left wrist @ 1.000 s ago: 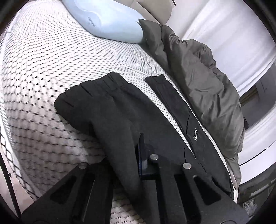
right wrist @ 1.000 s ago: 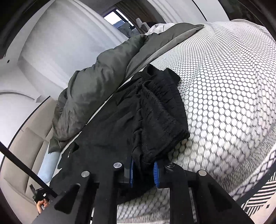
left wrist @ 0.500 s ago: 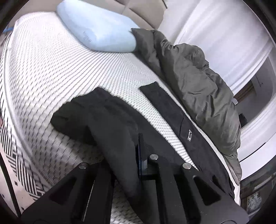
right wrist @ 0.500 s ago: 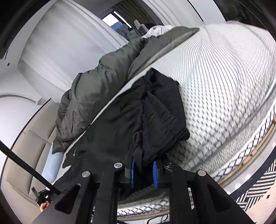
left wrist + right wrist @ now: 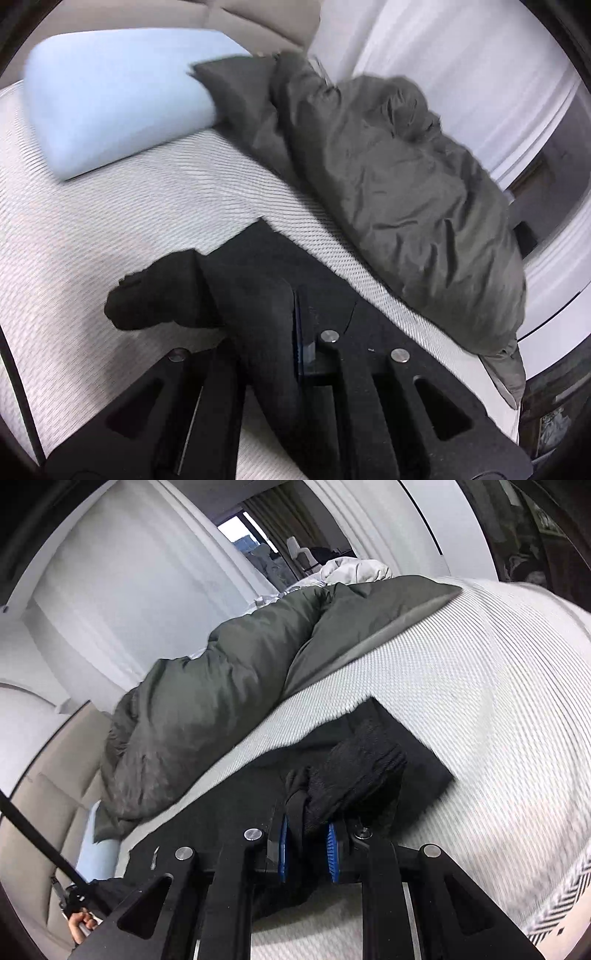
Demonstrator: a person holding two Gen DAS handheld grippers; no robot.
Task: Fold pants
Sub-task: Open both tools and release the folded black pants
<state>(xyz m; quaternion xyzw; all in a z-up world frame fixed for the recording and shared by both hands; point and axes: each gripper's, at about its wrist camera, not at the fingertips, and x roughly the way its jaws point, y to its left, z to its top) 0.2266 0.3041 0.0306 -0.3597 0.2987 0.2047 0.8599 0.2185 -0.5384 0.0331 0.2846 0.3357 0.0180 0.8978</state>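
Black pants (image 5: 258,266) lie on a white patterned mattress (image 5: 92,229). My left gripper (image 5: 280,332) is shut on a fold of the pants, which is lifted and drapes between the fingers. In the right wrist view my right gripper (image 5: 306,845) is shut on a bunched ribbed end of the pants (image 5: 354,771), held above the flat part of the pants (image 5: 406,746). Both held ends hang over the lower layer lying on the mattress.
A crumpled dark grey duvet (image 5: 406,192) lies along the far side of the bed, also in the right wrist view (image 5: 240,672). A light blue pillow (image 5: 110,99) sits at the head. White walls and the bed's edge (image 5: 554,904) are nearby.
Both grippers have lifted and carried their held ends of the pants toward the duvet side, folding the near half over the far half. Less of the pants shows spread out.
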